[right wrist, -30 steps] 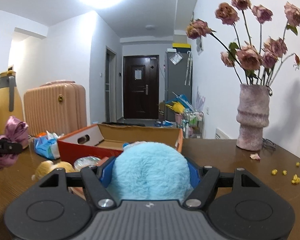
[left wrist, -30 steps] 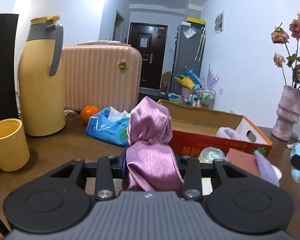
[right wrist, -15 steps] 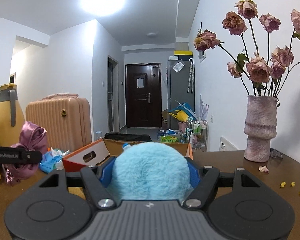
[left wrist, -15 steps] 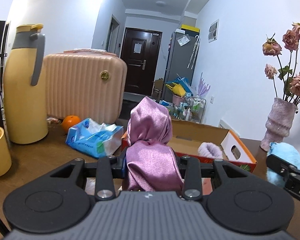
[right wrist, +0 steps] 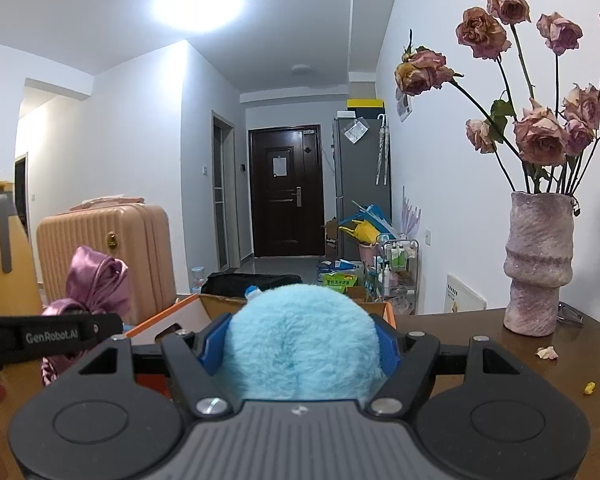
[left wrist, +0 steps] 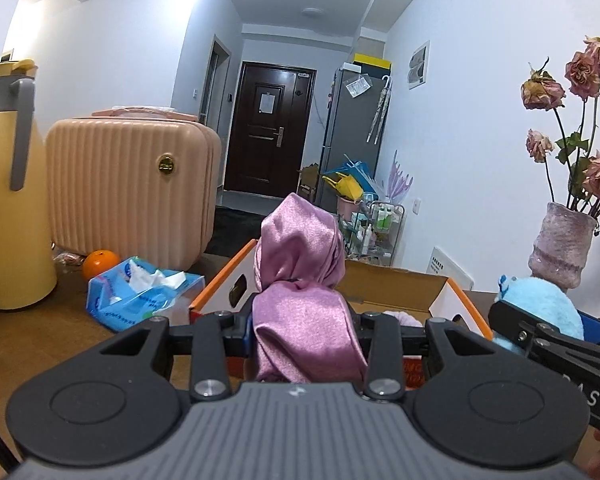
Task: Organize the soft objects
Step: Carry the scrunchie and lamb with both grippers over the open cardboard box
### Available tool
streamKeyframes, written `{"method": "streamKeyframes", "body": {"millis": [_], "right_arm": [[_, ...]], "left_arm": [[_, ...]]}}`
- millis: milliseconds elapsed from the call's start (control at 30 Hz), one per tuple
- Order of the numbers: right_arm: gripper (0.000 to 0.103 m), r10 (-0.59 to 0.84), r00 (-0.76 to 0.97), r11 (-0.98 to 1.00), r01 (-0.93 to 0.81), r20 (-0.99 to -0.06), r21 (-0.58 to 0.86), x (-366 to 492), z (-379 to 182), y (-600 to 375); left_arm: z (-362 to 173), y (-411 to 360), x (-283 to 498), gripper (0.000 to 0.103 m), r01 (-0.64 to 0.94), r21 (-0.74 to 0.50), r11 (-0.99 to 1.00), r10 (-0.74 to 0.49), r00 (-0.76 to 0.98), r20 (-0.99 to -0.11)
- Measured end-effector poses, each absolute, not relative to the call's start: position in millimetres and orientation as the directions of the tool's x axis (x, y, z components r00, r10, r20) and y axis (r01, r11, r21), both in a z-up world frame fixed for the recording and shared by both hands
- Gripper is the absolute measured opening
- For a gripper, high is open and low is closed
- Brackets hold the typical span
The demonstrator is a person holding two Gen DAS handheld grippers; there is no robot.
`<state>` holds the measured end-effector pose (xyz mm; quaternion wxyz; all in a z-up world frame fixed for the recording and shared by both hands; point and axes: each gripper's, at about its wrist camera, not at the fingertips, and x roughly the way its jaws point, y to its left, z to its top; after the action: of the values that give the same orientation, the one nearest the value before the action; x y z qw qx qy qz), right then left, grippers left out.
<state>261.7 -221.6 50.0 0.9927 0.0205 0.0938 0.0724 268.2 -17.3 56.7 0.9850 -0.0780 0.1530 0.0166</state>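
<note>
- Since a second ago we have carried both loads up and across toward the box (left wrist: 436,292); the mug we saw at the left is gone from the left view, and the right claw now shows at that view's right edge
- our left claw (left wrist: 304,332) is clenched on the satin cloth (left wrist: 300,280); the cloth stands up between the fingers, its knotted top rising above them, in front of the box's near left corner
- our right claw (right wrist: 300,344) is grasping the blue plush (right wrist: 304,332); the blue pads press both its sides and the fluff bulges out above them
- from the right view the cloth (right wrist: 96,280) and the left claw sit at the far left, beside the box (right wrist: 388,312); from the left view the plush (left wrist: 540,304) hangs at the box's right end
- the box lies open on the table (right wrist: 460,332); something pale and fuzzy lies inside it
- beyond it stand the suitcase (left wrist: 128,184), the flask (left wrist: 8,200), the orange (left wrist: 100,264) and the tissue pack (left wrist: 140,296); the vase (right wrist: 538,264) of dried roses stands at the right
</note>
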Motion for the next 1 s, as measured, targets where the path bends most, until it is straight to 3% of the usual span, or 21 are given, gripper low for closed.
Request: {"method": "streamKeyframes", "body": {"millis": [1000], "right_arm": [[0.071,0.108,0.961,0.993,-0.117,-0.255,-0.02,365,53,-207]], "left_arm": [[54,-21,357,0.038,-0.099,-0.156,0.983,0.047,0.95,-0.309]]}}
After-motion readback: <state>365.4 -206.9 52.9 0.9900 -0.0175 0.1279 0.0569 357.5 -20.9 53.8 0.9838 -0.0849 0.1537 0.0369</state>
